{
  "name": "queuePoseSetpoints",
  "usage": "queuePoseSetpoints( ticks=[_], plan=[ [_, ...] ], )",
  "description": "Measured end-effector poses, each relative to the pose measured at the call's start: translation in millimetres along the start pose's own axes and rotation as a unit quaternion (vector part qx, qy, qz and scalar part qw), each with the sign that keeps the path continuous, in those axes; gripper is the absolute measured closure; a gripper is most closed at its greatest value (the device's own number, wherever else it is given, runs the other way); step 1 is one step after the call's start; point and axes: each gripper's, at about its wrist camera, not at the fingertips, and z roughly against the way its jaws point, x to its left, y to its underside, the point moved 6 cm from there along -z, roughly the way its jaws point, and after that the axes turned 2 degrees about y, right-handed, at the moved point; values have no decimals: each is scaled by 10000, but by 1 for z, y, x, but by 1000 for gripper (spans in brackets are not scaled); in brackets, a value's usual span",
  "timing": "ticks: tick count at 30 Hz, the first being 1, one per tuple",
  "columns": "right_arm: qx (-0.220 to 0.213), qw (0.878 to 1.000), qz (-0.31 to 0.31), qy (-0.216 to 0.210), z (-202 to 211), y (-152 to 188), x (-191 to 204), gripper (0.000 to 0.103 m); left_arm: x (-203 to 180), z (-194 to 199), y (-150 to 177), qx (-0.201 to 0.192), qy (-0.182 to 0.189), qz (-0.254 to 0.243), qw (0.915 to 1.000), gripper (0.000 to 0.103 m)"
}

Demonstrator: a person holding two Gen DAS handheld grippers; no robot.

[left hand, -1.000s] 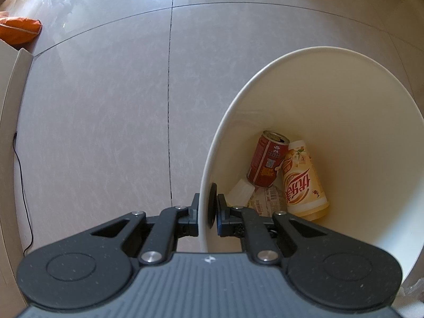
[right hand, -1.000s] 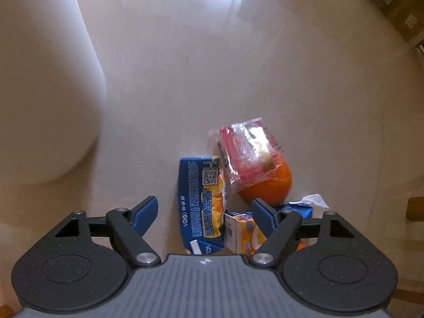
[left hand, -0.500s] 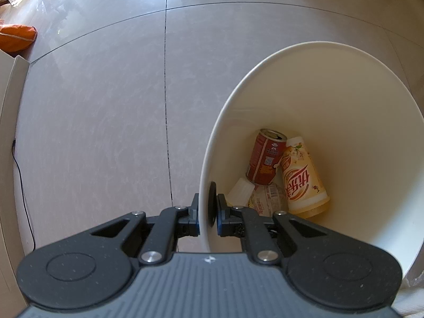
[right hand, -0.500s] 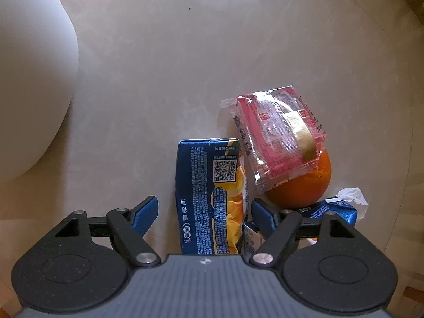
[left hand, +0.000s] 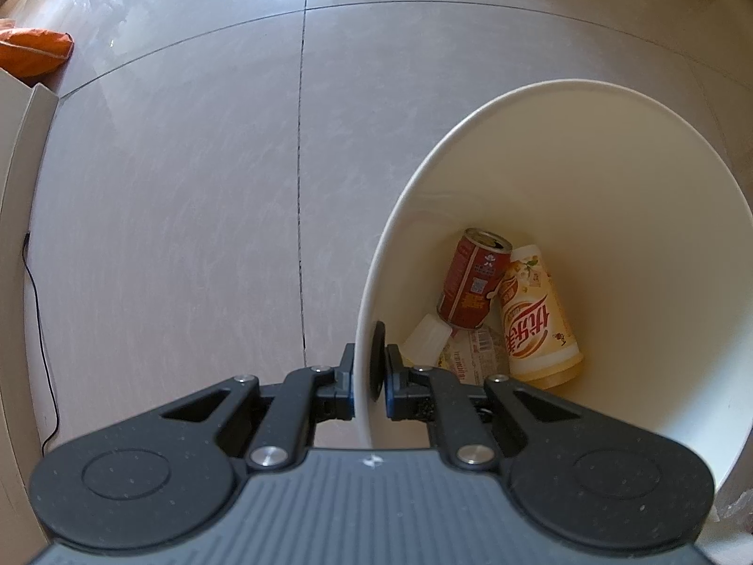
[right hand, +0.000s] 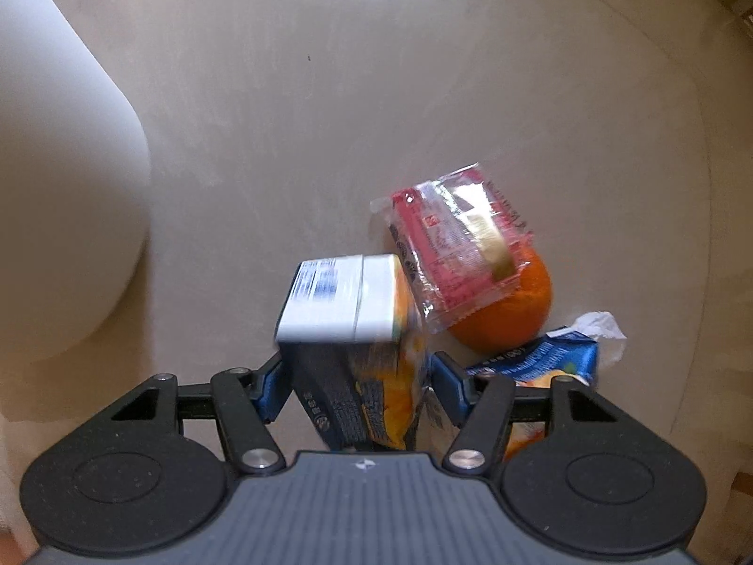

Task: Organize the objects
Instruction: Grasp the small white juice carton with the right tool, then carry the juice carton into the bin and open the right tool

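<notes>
The left hand-held gripper (left hand: 368, 372) pinches the bin (left hand: 659, 216) rim; the right hand-held gripper (right hand: 355, 376) clamps a juice carton (right hand: 348, 325).

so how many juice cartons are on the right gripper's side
2 that I can see. One blue carton sits between the right gripper fingers, tipped up. A second blue carton lies right of it, below the orange. More may be hidden behind the gripper.

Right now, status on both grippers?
Left gripper shut on bin rim. Right gripper shut on juice carton, tilted up. Snack packet, orange beside.
</notes>
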Motion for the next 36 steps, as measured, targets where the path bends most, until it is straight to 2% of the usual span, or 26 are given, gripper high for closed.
queuePoseSetpoints(
  ticks=[9, 19, 27, 29, 36],
  plan=[
    [-251, 9996, -159, -33, 72, -2, -8, 38, 1, 1, -1, 56, -2, 67, 10000, 94],
    [-695, 9974, -102, -186, 185, 0, 2, 38, 1, 0, -1, 74, 12, 97, 9999, 94],
    [-1036, 9909, 487, -711, 266, -10, 54, 38, 0, -1, -1, 89, -18, 75, 9999, 94],
    [-1179, 9883, 697, -675, 279, -17, 71, 38, 0, -1, -2, 92, -19, 62, 9999, 94],
    [-1552, 9760, 1292, -810, 297, -37, 116, 38, 2, 0, -2, 90, 40, 68, 9999, 94]
  ],
)
